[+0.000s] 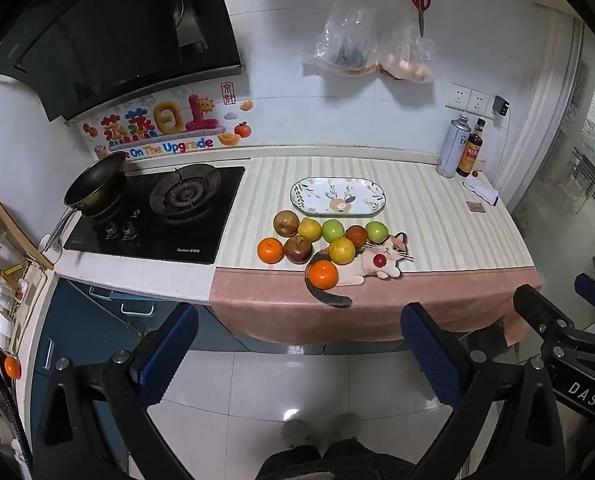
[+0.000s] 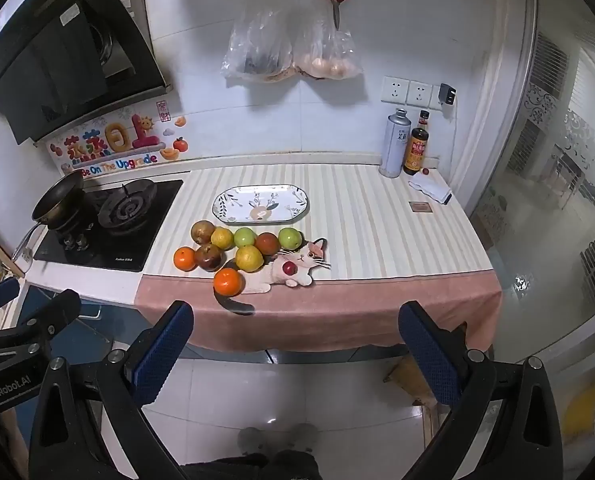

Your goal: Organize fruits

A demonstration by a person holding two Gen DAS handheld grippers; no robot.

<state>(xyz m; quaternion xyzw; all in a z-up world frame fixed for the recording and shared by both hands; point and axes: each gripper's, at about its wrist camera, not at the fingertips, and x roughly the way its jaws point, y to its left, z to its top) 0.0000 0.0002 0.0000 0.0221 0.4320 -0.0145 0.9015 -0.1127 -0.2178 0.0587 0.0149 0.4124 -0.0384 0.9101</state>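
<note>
Several fruits lie in a cluster (image 1: 325, 242) (image 2: 243, 250) on the striped counter mat: oranges (image 1: 323, 274) (image 2: 228, 282), green ones (image 1: 333, 230), yellow ones (image 1: 341, 251) and dark red ones (image 1: 298, 249). Behind them sits an oval patterned plate (image 1: 338, 196) (image 2: 260, 204) with nothing on it. My left gripper (image 1: 297, 334) and my right gripper (image 2: 295, 330) both hang open in front of the counter edge, above the floor, well short of the fruit. Nothing sits between either pair of blue pads (image 1: 169, 354) (image 2: 159, 354). The right gripper's body (image 1: 561, 332) shows at the left view's right edge.
A gas hob (image 1: 157, 216) with a frying pan (image 1: 93, 182) stands left of the mat. Bottles (image 1: 463, 148) (image 2: 407, 144) and a folded cloth (image 2: 431, 188) sit at the back right corner. Plastic bags (image 2: 289, 48) and scissors hang on the wall. A person's slippers (image 1: 321, 432) show on the tiled floor.
</note>
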